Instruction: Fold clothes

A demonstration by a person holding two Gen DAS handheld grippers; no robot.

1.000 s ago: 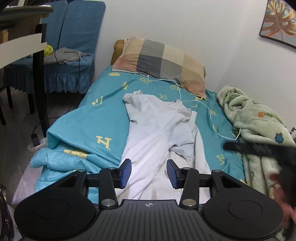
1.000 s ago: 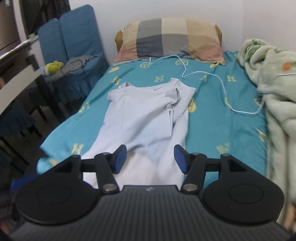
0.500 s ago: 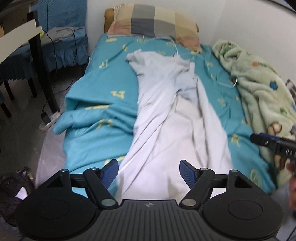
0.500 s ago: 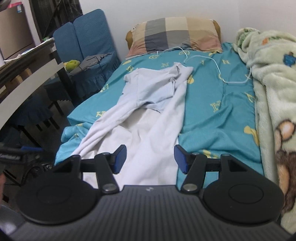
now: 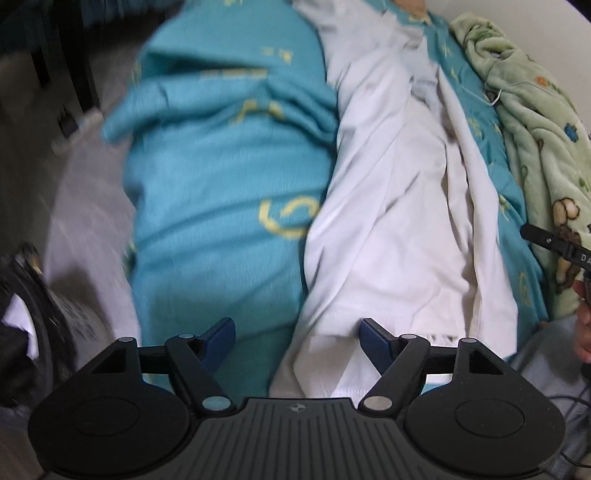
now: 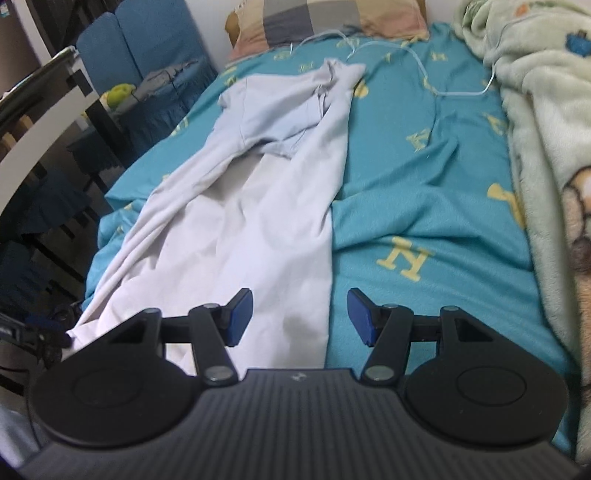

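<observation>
Left wrist view: left gripper [image 5: 297,334] open wide, blue pads [image 5: 375,338] spread, nothing between them. Hovering at the foot end of the bed, over the near hem of a pale garment [image 5: 399,192] lying lengthwise and rumpled on the teal bedsheet [image 5: 221,184]. Left pad over sheet, right pad over garment edge. Green fleece blanket [image 5: 535,122] bunched along the right side. At far right, tip of the right gripper [image 5: 554,245] and part of a hand [image 5: 583,325]. Frame motion-blurred, esp. left side.

Right wrist view: right gripper [image 6: 300,315] open too, empty. Garment [image 6: 258,192] stretched from near the checked pillow [image 6: 325,18] down to the near edge, top part folded over itself, sleeve area creased. Left pad over garment, right pad over bare bedsheet [image 6: 424,177]. White cable [image 6: 424,74] looped on the sheet near the pillow, apart from the garment. Blanket [image 6: 546,129] on the right; blue chairs [image 6: 147,48] left of the bed
</observation>
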